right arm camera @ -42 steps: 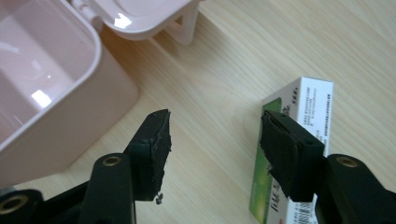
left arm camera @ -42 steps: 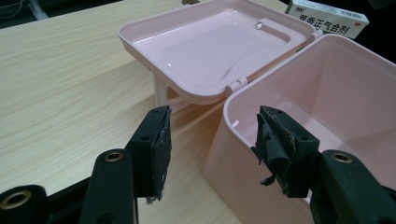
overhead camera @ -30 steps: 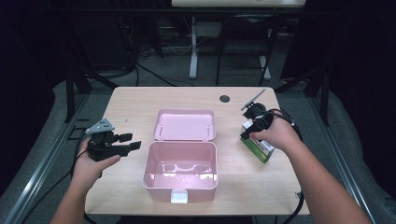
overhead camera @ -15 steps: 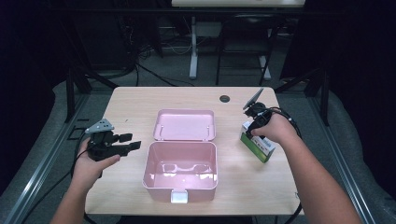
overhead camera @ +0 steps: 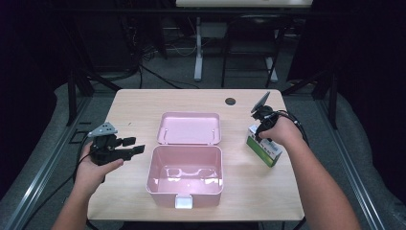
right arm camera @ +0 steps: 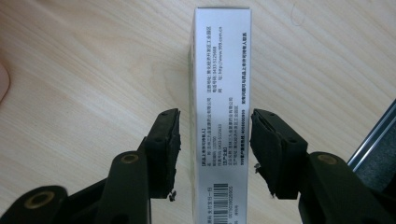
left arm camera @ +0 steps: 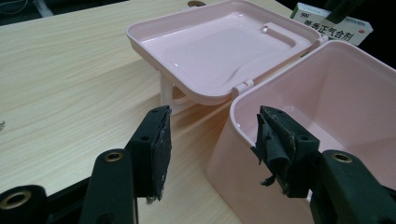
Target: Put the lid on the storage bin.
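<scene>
A green and white medicine box [overhead camera: 266, 151] lies at the table's right side. My right gripper [overhead camera: 256, 135] points down over its far end. In the right gripper view the gripper [right arm camera: 215, 149] is open, and its pads [right arm camera: 164, 147] straddle the narrow printed side of the box [right arm camera: 219, 70] with a thin gap showing. An open pink plastic case [overhead camera: 184, 168] stands in the middle, its lid [overhead camera: 189, 128] folded back. My left gripper [overhead camera: 130, 147] hovers open just left of the case and holds nothing. In the left gripper view, that gripper [left arm camera: 212, 149] faces the case's near corner [left arm camera: 243, 154].
The pink case is empty inside. A dark round grommet [overhead camera: 230, 101] sits near the table's far edge. The table's right edge [right arm camera: 373, 133] runs close beside the medicine box. Dark floor, cables and stand legs lie beyond the table.
My right hand has shifted slightly left and away, settling over the medicine box's far end. The left gripper and the pink case have stayed put.
</scene>
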Motion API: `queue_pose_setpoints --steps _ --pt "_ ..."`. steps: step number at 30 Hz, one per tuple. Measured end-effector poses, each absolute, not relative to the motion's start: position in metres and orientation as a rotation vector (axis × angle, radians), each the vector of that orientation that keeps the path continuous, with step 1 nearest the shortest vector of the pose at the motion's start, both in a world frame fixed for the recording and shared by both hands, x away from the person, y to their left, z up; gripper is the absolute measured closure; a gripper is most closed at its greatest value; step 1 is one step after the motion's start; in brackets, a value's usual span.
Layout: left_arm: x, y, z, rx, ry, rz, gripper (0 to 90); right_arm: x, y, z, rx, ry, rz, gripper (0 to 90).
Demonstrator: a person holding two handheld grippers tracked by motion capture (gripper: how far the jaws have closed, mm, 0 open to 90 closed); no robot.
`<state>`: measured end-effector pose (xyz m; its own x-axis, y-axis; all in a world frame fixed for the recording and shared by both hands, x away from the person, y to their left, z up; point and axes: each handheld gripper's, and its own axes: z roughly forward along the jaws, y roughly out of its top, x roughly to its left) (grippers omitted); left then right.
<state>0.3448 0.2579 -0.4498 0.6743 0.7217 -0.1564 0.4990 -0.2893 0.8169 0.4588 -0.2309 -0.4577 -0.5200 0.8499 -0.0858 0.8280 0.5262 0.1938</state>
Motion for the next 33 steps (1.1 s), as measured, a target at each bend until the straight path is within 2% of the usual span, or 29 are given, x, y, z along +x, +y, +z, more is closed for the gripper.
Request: queue_pose_setpoints --steps 13,25,33 --pt "0.345 0.261 -0.449 1.948 0.962 0.304 45.0 0.459 -0.241 -0.466 1.514 2.612 0.193 61.2" --pt "0.345 0.263 -0.448 1.945 0.963 0.305 45.0 0.446 -0.233 -0.465 1.469 2.714 0.139 61.4" --pt "0.345 0.264 -0.449 1.943 0.964 0.309 45.1 0.449 -0.233 -0.467 1.496 2.73 0.131 59.4"
